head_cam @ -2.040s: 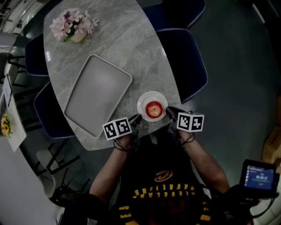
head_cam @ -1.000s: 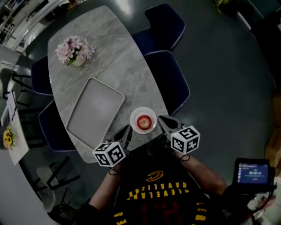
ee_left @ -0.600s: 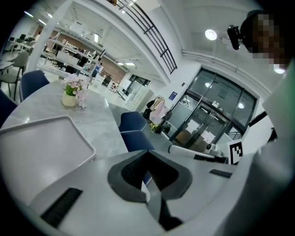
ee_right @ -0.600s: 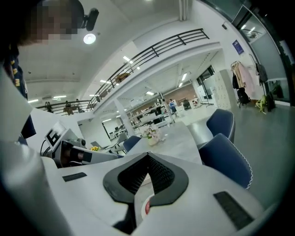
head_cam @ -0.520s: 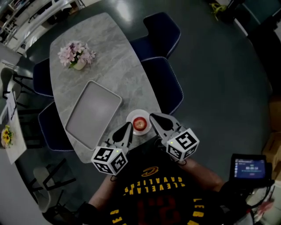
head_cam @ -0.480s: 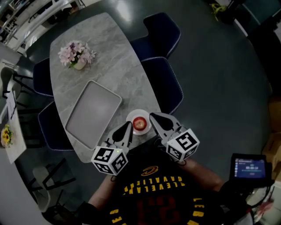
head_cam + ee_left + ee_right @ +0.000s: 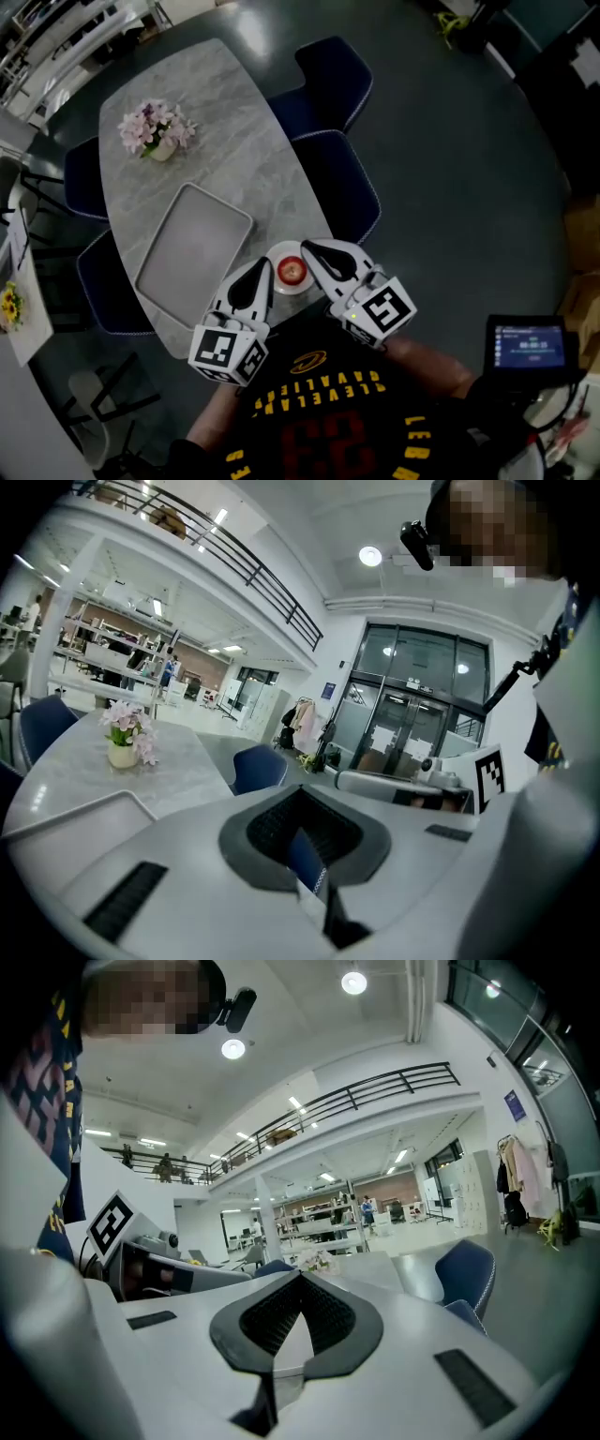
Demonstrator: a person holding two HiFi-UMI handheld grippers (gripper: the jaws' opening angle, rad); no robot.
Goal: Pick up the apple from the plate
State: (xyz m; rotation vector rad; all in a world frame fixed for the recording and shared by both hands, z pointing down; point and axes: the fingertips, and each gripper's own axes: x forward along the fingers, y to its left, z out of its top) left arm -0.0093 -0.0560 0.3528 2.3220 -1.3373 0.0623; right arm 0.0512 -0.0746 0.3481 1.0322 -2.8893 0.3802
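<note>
Two tools, both shut tight, both with nothing in them.

Head view: the apple [image 7: 292, 270] sits in the middle of the plate [image 7: 278, 285], at the near edge of the worktop [image 7: 234, 122]. My left tool [image 7: 258, 272] shows just left of the plate and my right tool [image 7: 314, 251] just right of it, and neither touches the fruit. A tray [image 7: 192, 244] lies beside the plate, with flowers [image 7: 155, 129] towards the far end.

Left tool view: jaws pressed together with only a sliver of room showing behind them. It looks out level over the tray and flowers, and there's no apple in sight.

Right tool view: pads closed on air here too, pointed across the room, apple out of frame.

Now the fruit itself, as I judge it. It's firm, round and smooth-skinned, and light enough for one tool. It will roll or slip if pinched off-centre, and a hard squeeze would bruise it. The best hold is across its widest band, with pads on opposite cheeks, clear of the stem dimple. The plate looks light and could skid, so any lift wants to go straight up.
</note>
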